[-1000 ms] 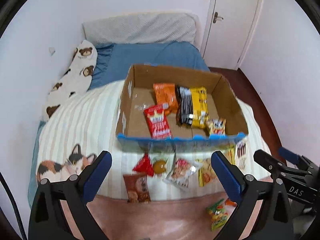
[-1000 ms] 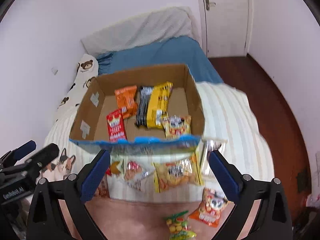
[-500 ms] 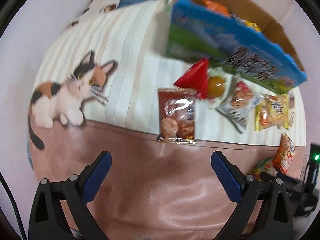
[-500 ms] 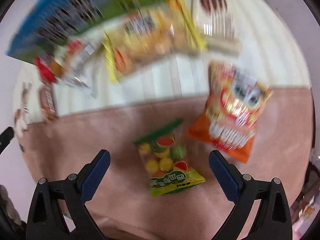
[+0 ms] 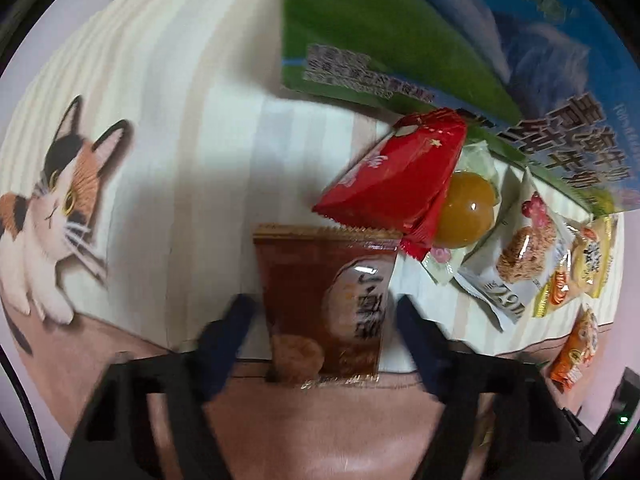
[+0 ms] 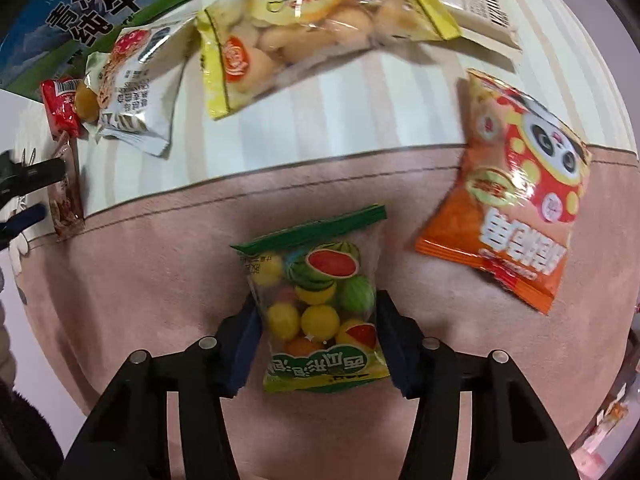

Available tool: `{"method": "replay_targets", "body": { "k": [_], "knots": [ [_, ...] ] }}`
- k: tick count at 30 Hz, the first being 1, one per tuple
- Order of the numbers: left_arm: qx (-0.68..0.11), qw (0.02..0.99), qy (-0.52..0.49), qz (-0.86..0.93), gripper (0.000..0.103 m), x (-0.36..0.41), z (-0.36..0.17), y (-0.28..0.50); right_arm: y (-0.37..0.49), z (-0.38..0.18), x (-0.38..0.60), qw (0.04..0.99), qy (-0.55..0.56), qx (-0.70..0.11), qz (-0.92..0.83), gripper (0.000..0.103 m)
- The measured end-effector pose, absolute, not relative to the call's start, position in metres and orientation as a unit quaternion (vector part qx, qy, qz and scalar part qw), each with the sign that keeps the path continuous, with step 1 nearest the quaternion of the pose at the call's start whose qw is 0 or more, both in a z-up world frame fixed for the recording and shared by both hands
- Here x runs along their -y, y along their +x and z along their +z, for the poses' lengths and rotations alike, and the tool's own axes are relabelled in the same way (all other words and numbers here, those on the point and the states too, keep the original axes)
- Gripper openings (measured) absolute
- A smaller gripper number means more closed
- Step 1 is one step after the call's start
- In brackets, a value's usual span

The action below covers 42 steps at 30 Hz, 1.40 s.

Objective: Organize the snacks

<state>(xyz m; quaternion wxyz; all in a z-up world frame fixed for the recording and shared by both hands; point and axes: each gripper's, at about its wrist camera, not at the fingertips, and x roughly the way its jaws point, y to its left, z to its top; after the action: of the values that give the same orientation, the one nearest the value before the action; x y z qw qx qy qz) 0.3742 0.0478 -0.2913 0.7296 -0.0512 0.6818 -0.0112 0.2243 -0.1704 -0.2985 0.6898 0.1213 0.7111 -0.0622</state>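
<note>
Blurred left gripper (image 5: 322,312) jaws closing around brown packet (image 5: 326,300), contact unclear

Indoor light, moderately bright, soft shadows. Left wrist view: motion blur, worst on the left hand-held gripper (image 5: 324,312) at bottom. Right wrist view sharper; glare on foil packets. Fisheye bending, dark corners in both.
</note>
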Motion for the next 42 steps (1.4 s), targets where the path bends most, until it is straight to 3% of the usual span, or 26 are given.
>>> {"method": "replay_targets", "body": {
  "k": [12, 19, 26, 28, 30, 35, 42],
  "knots": [
    [-0.721, 0.691, -0.021, -0.043, 0.054, -0.031, -0.313, 0.279, 0.218, -0.293, 0.166, 0.677, 0.146, -0.721, -0.031, 0.056],
    [-0.723, 0.690, 0.003, -0.037, 0.056, -0.013, -0.331, 0.284, 0.225, -0.318, 0.169, 0.668, 0.145, -0.729, -0.027, 0.063],
    [-0.719, 0.695, 0.009, -0.030, 0.056, -0.010, -0.332, 0.284, 0.231, -0.328, 0.171, 0.666, 0.131, -0.734, -0.027, 0.064],
    [-0.717, 0.696, 0.015, -0.033, 0.053, -0.003, -0.327, 0.273, 0.236, -0.332, 0.165, 0.668, 0.113, -0.735, -0.031, 0.055],
    [-0.718, 0.695, 0.015, -0.037, 0.053, -0.003, -0.328, 0.272, 0.233, -0.329, 0.163, 0.673, 0.111, -0.731, -0.028, 0.055],
    [-0.710, 0.702, 0.008, -0.047, 0.053, 0.008, -0.307, 0.267, 0.227, -0.319, 0.160, 0.679, 0.138, -0.721, -0.021, 0.055],
    [-0.668, 0.741, -0.005, -0.074, 0.053, 0.026, -0.235, 0.277, 0.231, -0.266, 0.165, 0.705, 0.173, -0.687, 0.014, 0.055]
  ]
}}
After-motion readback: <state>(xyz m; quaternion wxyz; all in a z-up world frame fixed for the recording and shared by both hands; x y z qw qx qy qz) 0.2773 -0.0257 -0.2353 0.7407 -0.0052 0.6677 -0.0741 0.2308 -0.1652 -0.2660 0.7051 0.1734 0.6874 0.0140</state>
